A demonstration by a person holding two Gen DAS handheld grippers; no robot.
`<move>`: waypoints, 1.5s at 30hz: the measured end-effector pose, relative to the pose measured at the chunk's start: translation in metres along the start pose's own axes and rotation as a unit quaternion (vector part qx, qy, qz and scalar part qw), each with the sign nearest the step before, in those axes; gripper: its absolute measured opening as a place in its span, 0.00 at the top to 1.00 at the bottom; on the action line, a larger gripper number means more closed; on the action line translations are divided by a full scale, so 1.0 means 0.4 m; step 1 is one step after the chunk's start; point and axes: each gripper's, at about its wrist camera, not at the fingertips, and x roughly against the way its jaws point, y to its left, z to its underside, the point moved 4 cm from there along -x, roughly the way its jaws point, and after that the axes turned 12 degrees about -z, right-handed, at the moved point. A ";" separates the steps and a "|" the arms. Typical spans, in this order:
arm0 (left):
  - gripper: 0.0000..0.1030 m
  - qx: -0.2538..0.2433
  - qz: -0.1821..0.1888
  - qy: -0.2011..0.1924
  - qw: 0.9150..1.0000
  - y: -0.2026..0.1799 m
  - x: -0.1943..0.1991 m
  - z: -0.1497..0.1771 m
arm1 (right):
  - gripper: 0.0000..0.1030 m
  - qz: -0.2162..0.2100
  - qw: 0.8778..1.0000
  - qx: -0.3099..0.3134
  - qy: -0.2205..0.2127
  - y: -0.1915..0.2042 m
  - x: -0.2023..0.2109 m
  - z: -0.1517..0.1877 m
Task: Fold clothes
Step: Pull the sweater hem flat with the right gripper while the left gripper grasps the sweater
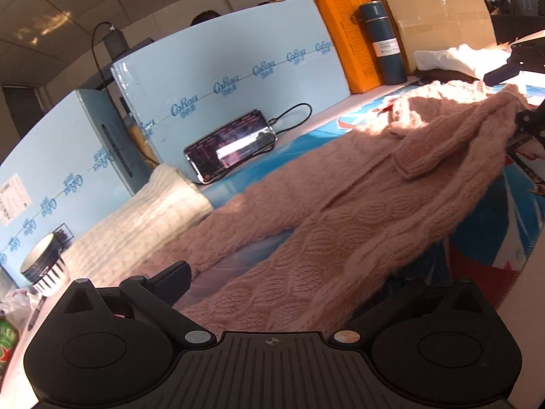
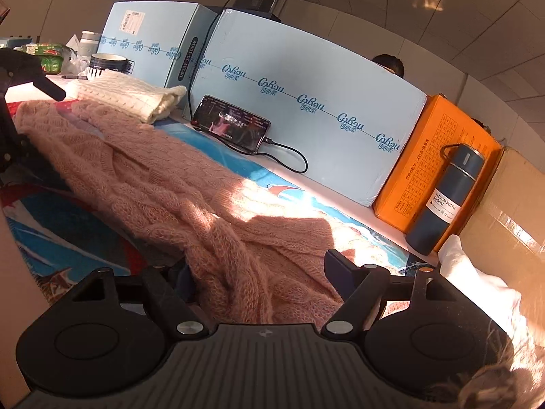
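A pink cable-knit sweater (image 1: 357,201) lies stretched across a colourful printed mat (image 1: 504,238). It also shows in the right wrist view (image 2: 163,184). My left gripper (image 1: 272,293) has its fingers spread wide, with the sweater's near edge lying between and over them. The right finger is hidden under the knit. My right gripper (image 2: 262,272) also has its fingers spread, with a bunched part of the sweater between them. A grip on the cloth cannot be confirmed for either.
A folded cream knit (image 1: 146,218) lies at the back beside a charging phone (image 1: 231,145). Light blue boxes (image 2: 306,109), an orange box (image 2: 439,163), a dark vacuum bottle (image 2: 446,197), a cardboard box and a striped cup (image 1: 46,266) line the back. White cloth (image 2: 477,279) lies at right.
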 end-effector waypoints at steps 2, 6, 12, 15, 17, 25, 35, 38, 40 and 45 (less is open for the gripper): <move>0.09 0.018 -0.015 0.011 1.000 0.043 -0.007 0.017 | 0.39 -0.005 1.000 0.021 0.005 0.015 0.002 0.008; 0.72 0.093 0.013 0.028 0.995 0.115 -0.005 0.030 | 0.76 -0.030 0.999 0.009 -0.012 0.009 0.014 0.000; 0.74 0.174 0.055 0.001 0.983 0.170 -0.027 0.001 | 0.83 -0.088 0.989 -0.100 -0.056 -0.095 -0.004 -0.034; 0.74 0.219 0.074 0.001 0.973 0.203 -0.071 -0.006 | 0.83 -0.112 0.979 -0.147 -0.080 -0.153 -0.030 -0.057; 0.74 0.249 0.086 0.003 0.965 0.229 -0.102 -0.008 | 0.83 -0.127 0.973 -0.173 -0.085 -0.194 -0.056 -0.067; 0.72 0.374 0.123 0.033 0.919 0.298 -0.226 0.024 | 0.79 -0.167 0.941 -0.290 -0.048 -0.325 -0.175 -0.075; 0.30 0.511 0.184 0.051 0.838 0.339 -0.297 0.086 | 0.28 -0.137 0.893 -0.425 -0.057 -0.371 -0.167 -0.045; 0.23 0.525 0.195 0.041 0.827 0.347 -0.281 0.091 | 0.20 -0.115 0.902 -0.411 -0.065 -0.372 -0.125 -0.041; 0.16 0.519 0.193 0.036 0.832 0.346 -0.262 0.089 | 0.19 -0.099 0.916 -0.385 -0.058 -0.362 -0.107 -0.034; 0.15 0.471 0.177 0.055 0.863 0.323 -0.238 0.086 | 0.26 -0.065 0.931 -0.359 -0.025 -0.351 -0.117 0.005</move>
